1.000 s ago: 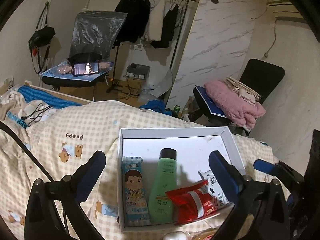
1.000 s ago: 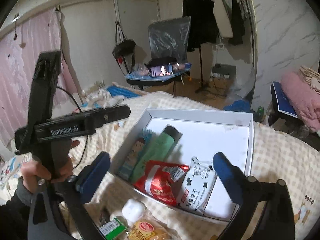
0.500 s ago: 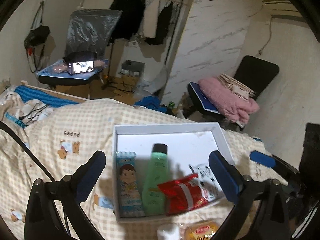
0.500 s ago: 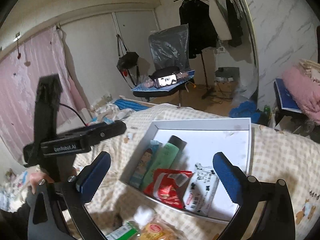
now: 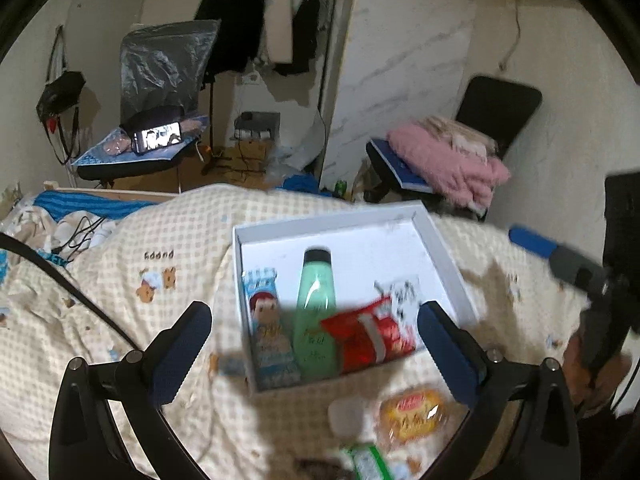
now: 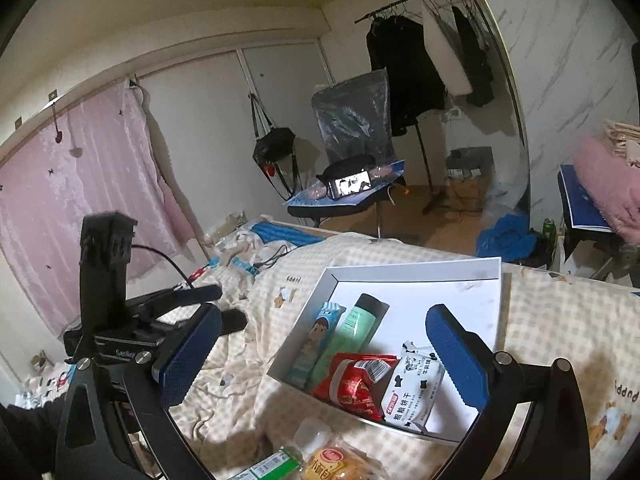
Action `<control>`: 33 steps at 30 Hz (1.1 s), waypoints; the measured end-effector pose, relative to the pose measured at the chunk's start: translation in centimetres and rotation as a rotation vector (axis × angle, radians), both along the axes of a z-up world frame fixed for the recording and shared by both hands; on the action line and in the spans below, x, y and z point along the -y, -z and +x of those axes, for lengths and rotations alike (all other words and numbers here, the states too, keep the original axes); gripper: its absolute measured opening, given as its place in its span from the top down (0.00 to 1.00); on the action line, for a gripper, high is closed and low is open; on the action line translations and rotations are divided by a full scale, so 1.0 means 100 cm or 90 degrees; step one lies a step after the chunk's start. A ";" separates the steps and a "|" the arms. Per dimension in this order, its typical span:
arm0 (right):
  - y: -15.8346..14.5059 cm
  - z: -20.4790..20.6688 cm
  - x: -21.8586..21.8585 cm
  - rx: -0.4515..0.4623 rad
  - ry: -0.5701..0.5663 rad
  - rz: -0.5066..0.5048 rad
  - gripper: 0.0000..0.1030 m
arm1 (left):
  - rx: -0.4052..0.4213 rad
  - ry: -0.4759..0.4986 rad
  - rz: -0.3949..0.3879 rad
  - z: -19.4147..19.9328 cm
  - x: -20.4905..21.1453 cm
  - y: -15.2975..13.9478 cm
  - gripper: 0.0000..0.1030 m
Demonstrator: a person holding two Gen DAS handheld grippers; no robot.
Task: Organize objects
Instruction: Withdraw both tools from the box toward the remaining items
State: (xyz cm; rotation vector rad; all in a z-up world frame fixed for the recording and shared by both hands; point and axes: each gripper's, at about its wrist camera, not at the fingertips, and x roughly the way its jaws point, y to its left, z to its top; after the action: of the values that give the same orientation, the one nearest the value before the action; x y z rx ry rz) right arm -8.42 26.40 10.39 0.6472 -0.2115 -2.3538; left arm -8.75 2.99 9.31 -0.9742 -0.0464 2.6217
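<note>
A white box (image 5: 448, 248) (image 6: 496, 280) lies on the checkered quilt. In it, side by side, are a blue cartoon packet (image 5: 270, 332) (image 6: 316, 340), a green bottle (image 5: 316, 316) (image 6: 348, 332), a red snack bag (image 5: 368, 336) (image 6: 352, 384) and a white biscuit packet (image 5: 404, 292) (image 6: 412, 392). Loose on the quilt in front of the box are a yellow bread pack (image 5: 414, 414) (image 6: 332, 462), a small white tub (image 5: 346, 412) (image 6: 314, 436) and a green box (image 5: 366, 460) (image 6: 268, 466). My left gripper (image 5: 314, 354) and right gripper (image 6: 324, 360) are both open and hold nothing, hovering above the box's near edge.
The bed's quilt (image 5: 120, 280) fills the foreground, with cables (image 5: 76, 232) at its left. Beyond the bed are a chair with a lit phone (image 5: 158, 140), a clothes rack (image 5: 276, 20) and a black chair with pink blankets (image 5: 448, 160). The other gripper shows at the right edge (image 5: 576, 272).
Both grippers have pulled back and risen, so the box looks smaller and farther. The loose bread pack, tub and green box have come into the left wrist view.
</note>
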 end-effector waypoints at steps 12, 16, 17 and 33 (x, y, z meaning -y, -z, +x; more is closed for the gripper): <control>0.021 0.011 0.007 0.057 -0.075 0.091 0.00 | 0.062 0.005 -0.057 0.034 0.007 0.024 0.00; 0.037 0.016 0.007 0.087 -0.066 0.116 0.00 | 0.065 -0.029 -0.069 0.042 0.007 0.034 0.00; 0.040 0.016 0.007 0.093 -0.067 0.124 0.00 | 0.066 -0.060 -0.081 0.043 0.006 0.037 0.00; 0.065 0.024 -0.008 0.149 -0.040 0.163 0.00 | 0.238 -0.028 -0.004 0.046 -0.016 0.091 0.00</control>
State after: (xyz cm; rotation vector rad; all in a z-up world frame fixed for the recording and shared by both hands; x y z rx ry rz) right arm -6.01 27.22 3.92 1.0391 0.0083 -2.2607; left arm -4.17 4.55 0.24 -1.4670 -0.1510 2.4415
